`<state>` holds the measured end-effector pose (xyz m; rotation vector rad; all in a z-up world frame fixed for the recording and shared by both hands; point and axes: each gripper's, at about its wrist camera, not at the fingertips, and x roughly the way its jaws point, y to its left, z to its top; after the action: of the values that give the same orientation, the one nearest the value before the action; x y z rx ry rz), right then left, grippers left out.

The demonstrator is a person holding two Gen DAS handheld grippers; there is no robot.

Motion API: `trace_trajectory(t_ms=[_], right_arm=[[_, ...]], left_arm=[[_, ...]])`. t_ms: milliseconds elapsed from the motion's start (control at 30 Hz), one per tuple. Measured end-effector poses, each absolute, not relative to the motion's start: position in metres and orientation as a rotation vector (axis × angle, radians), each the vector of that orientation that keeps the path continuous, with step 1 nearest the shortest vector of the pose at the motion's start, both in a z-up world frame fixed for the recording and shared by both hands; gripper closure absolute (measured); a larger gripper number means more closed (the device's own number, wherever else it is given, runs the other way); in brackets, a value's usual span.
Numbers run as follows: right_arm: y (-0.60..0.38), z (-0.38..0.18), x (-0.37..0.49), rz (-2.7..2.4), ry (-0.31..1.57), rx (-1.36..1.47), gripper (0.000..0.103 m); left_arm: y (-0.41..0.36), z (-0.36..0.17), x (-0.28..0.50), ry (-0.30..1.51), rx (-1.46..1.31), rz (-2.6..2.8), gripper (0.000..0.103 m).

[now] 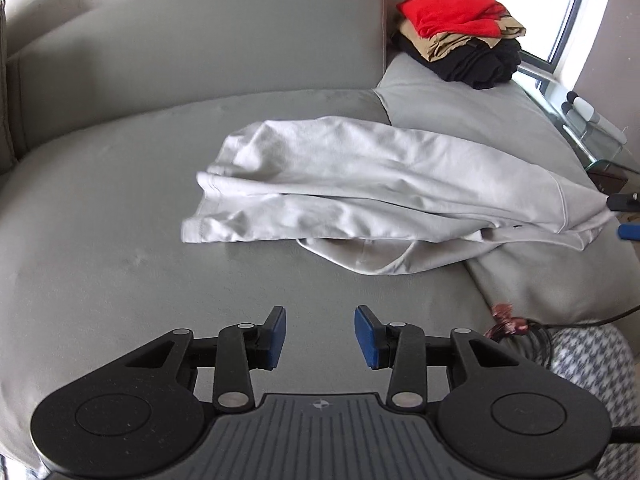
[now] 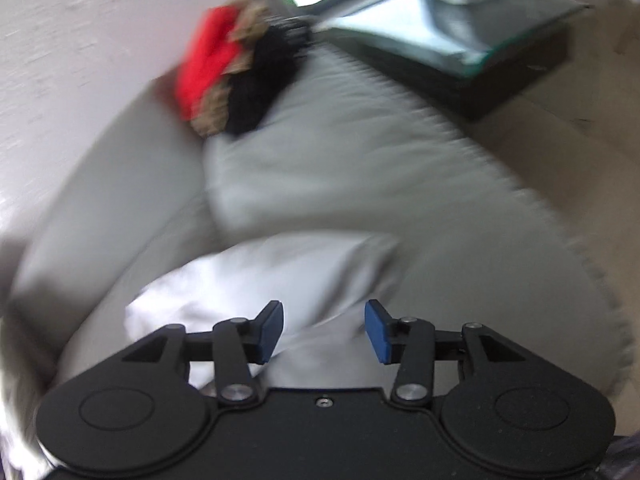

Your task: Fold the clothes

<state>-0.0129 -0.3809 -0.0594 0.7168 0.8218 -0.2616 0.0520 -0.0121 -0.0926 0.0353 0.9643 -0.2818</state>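
While white garment [image 1: 360,184] lies half-folded across grey sofa [image 1: 120,208], left gripper [image 1: 320,336] hovers before it, jaws spread, empty. Right gripper [image 2: 324,330] spread, empty, above garment's blurred edge. Folded stack [image 1: 460,28] sits far corner.

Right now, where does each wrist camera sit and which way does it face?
Left wrist: behind the open left gripper, angled down at the grey sofa and the crumpled white garment; right gripper's tips at the right edge.
Right wrist: behind the open right gripper, blurred, over the garment, facing a glass-topped table.
Shared: sofa, garment, folded red, tan and black stack.
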Motion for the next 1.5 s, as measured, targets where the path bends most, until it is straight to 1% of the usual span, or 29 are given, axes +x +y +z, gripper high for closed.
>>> trace_trajectory(t_ms=[100,167,233,300,400,600,833,967,1000,1067,1133,1267,1500], right_arm=[[-0.354,-0.058,-0.007,-0.063,0.814,0.704,0.059],[-0.338,-0.063,0.004,-0.003,0.834,0.675,0.060],[-0.333,-0.070,0.013,0.003,0.849,0.693,0.060],[-0.335,-0.074,0.018,0.014,0.850,0.725,0.060],[-0.335,-0.074,0.011,0.015,0.835,0.708,0.058],[-0.354,-0.078,-0.002,-0.011,0.808,0.760,0.055],[-0.379,-0.089,-0.010,-0.085,0.799,0.807,0.054],[-0.394,-0.090,-0.019,-0.116,0.781,0.841,0.054],[-0.398,-0.091,-0.021,-0.124,0.776,0.850,0.054],[-0.405,-0.091,-0.026,-0.137,0.765,0.866,0.054],[-0.410,-0.089,-0.032,-0.143,0.752,0.888,0.053],[-0.416,-0.084,-0.043,-0.150,0.731,0.916,0.050],[-0.411,-0.069,-0.058,-0.166,0.726,0.886,0.048]], left_arm=[[-0.008,-0.098,0.064,1.000,-0.063,-0.309,0.067],[-0.005,-0.109,0.077,1.026,-0.143,-0.319,0.080],[0.001,-0.128,0.097,1.091,-0.280,-0.344,0.089],[0.009,-0.149,0.114,1.159,-0.483,-0.385,0.090],[0.016,-0.174,0.130,1.201,-0.693,-0.385,0.090],[0.029,-0.197,0.135,1.174,-0.949,-0.340,0.089],[0.017,-0.205,0.146,1.214,-0.971,-0.341,0.088],[0.000,-0.208,0.162,1.233,-0.925,-0.361,0.083],[-0.004,-0.211,0.167,1.243,-0.916,-0.358,0.083],[-0.009,-0.215,0.173,1.268,-0.912,-0.346,0.092],[-0.014,-0.214,0.175,1.273,-0.891,-0.335,0.093],[-0.009,-0.179,0.159,1.188,-0.703,-0.276,0.098],[0.047,-0.104,0.105,1.012,-0.546,-0.246,0.099]])
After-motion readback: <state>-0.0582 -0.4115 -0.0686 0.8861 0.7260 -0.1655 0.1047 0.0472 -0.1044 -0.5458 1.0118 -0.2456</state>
